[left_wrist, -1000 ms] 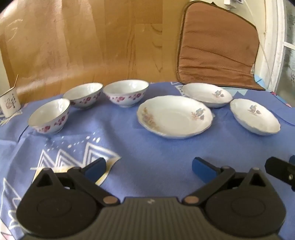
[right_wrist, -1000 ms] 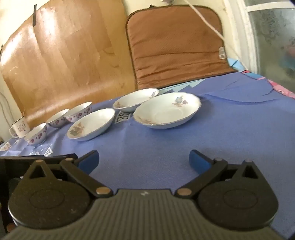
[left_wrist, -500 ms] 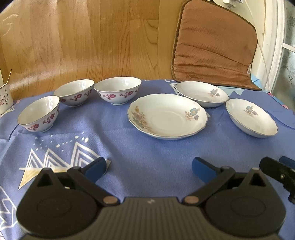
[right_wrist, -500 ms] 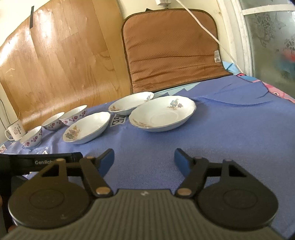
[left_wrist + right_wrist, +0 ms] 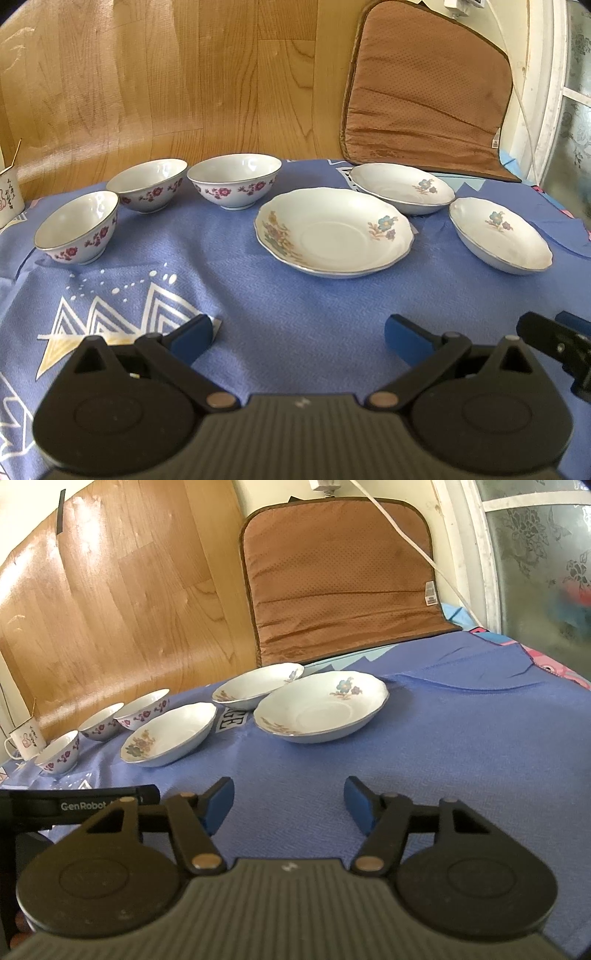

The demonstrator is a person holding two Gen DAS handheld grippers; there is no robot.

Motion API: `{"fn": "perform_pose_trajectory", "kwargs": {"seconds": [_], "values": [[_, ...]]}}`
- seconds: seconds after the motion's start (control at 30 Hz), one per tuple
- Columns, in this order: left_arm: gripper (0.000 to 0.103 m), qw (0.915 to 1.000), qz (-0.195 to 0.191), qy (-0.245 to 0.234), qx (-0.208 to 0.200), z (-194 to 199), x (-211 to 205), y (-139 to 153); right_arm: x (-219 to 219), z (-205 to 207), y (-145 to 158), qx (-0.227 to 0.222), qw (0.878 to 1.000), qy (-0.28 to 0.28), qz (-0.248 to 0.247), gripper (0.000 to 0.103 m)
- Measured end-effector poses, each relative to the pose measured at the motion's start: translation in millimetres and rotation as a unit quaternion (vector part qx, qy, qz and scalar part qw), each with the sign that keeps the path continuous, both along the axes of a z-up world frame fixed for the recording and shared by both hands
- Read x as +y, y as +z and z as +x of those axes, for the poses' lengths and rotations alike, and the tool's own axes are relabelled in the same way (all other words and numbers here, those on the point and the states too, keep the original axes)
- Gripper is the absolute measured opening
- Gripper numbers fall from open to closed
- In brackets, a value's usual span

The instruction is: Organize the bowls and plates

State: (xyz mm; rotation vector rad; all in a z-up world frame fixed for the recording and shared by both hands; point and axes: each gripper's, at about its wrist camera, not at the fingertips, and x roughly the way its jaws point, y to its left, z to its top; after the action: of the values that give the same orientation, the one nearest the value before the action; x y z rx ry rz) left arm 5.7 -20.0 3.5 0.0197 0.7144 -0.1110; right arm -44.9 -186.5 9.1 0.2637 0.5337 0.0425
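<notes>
- On the blue cloth (image 5: 295,288) ahead of me, three bowls (image 5: 233,185) sit left, three plates (image 5: 334,232) right, all apart.
- My left gripper (image 5: 298,336) gapes, empty.
- My right gripper (image 5: 289,800), jaws just narrowed, grips nothing.

1. The bowls (image 5: 232,186) and plates (image 5: 334,232) look like glossy glazed ceramic.
2. The surface (image 5: 295,295) wears a matt woven blue cloth.
3. The back panel (image 5: 166,81) is smooth, shiny wood-grain.
4. The cushion (image 5: 424,92) is dimpled brown fabric.

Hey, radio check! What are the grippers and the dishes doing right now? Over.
Left gripper open, empty. Right gripper open, empty, jaws just narrowed. Bowls, plates unstacked. Nothing blocking.
</notes>
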Motion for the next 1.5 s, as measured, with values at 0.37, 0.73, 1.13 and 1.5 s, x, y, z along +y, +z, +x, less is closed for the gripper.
{"fn": "perform_pose_trajectory", "kwargs": {"seconds": [0.37,0.73,1.13,1.5], "values": [[0.103,1.0,-0.003,-0.001,-0.001,-0.4,0.3,0.5,1.0,0.6,0.8,0.004,1.0,0.002,-0.006,0.066],[0.103,0.9999,-0.011,-0.001,-0.003,-2.2,2.2,1.2,-17.0,13.0,22.9,-0.022,0.999,-0.011,-0.024,0.064],[0.102,0.9997,-0.025,-0.004,-0.006,-3.5,5.4,1.3,-63.8,62.6,21.0,0.011,0.998,-0.064,0.021,0.05],[0.084,0.9944,-0.094,-0.046,-0.018,-5.1,11.4,7.3,-62.0,66.8,8.5,0.048,0.996,-0.04,0.058,0.018]]}}
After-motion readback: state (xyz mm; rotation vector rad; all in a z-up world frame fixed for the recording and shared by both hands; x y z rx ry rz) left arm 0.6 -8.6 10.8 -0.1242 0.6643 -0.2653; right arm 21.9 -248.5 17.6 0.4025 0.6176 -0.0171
